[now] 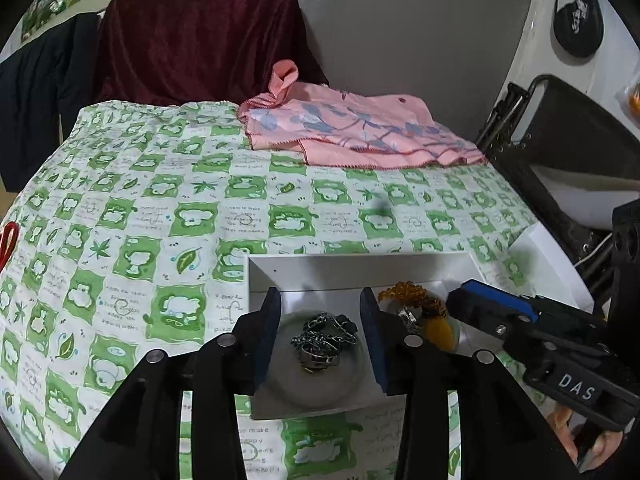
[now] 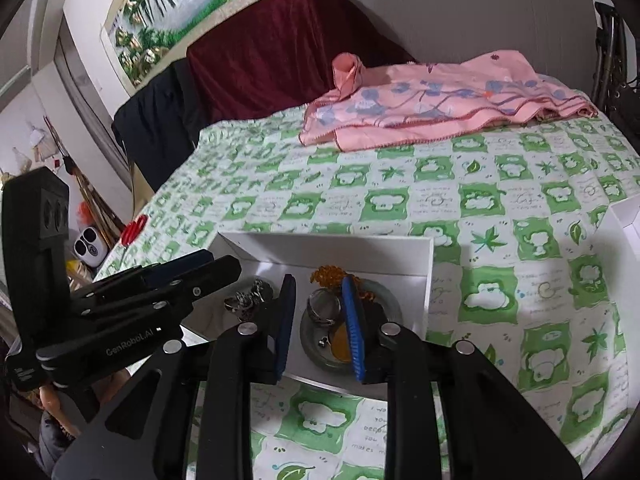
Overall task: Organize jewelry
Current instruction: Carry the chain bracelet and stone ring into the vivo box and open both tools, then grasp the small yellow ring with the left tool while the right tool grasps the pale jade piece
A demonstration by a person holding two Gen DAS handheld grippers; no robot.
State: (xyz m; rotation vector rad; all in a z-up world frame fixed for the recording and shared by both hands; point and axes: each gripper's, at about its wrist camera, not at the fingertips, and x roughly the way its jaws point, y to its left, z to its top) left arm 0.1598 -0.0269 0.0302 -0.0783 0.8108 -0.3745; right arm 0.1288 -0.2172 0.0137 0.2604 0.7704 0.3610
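Observation:
A white open box (image 1: 320, 270) sits on the green-patterned cloth. In it lie a dark silver chain with a ring (image 1: 324, 340) and an amber bead string (image 1: 412, 294) with a yellow stone. My left gripper (image 1: 320, 300) is open above the chain, its jaws on either side. In the right wrist view the box (image 2: 332, 246) holds a pale green bangle (image 2: 390, 294), a silver ring (image 2: 322, 308), amber beads (image 2: 328, 276) and the chain (image 2: 248, 300). My right gripper (image 2: 318, 286) is open above the ring and bangle, empty.
A pink floral cloth (image 1: 352, 132) lies at the far side of the table. Red scissors (image 2: 134, 228) lie at the left edge. The white box lid (image 2: 628, 220) rests to the right. A dark red drape (image 1: 196, 36) hangs behind.

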